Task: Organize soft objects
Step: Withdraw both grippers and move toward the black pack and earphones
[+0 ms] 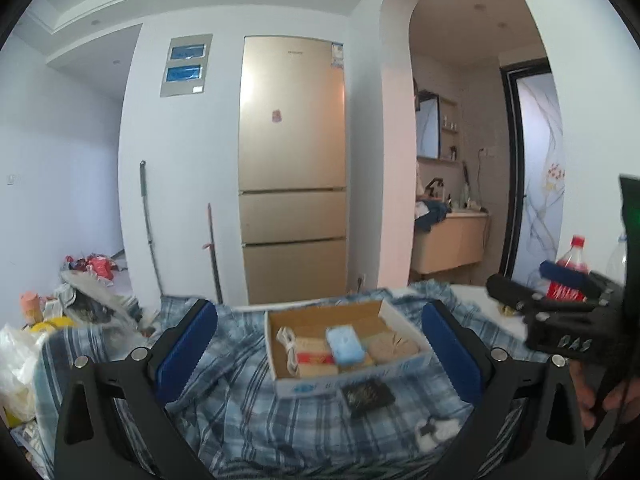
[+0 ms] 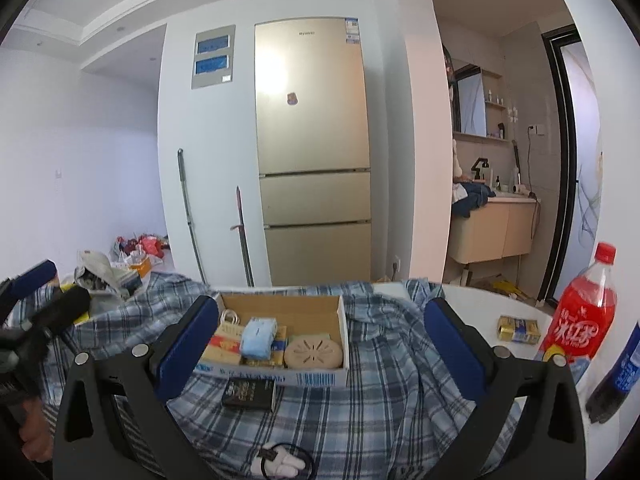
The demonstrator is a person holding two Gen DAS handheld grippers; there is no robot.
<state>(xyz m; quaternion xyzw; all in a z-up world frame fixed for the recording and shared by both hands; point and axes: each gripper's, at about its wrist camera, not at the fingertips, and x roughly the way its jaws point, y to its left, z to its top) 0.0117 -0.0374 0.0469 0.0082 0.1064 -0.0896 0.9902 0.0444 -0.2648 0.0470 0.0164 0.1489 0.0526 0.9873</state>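
A blue plaid cloth [image 1: 240, 412] [image 2: 384, 408] lies crumpled over the table. On it stands an open cardboard box [image 1: 320, 316] [image 2: 280, 304] holding a light blue tissue pack [image 1: 344, 344] [image 2: 258, 336], small packets, a white cable and a round tan disc [image 2: 314, 353]. A black wallet [image 1: 367, 397] [image 2: 249, 393] lies in front of the box. My left gripper [image 1: 318, 356] is open and empty, its blue pads either side of the box. My right gripper [image 2: 318, 344] is open and empty above the cloth; it also shows at the right of the left wrist view [image 1: 560, 312].
A red soda bottle [image 2: 584, 316], a dark blue bottle [image 2: 616, 376] and a gold packet [image 2: 518, 330] stand on the bare white table at the right. A white and black small object [image 2: 280, 458] lies at the cloth's near edge. Bags and clutter [image 1: 52, 320] sit at the left. A fridge [image 1: 292, 168] stands behind.
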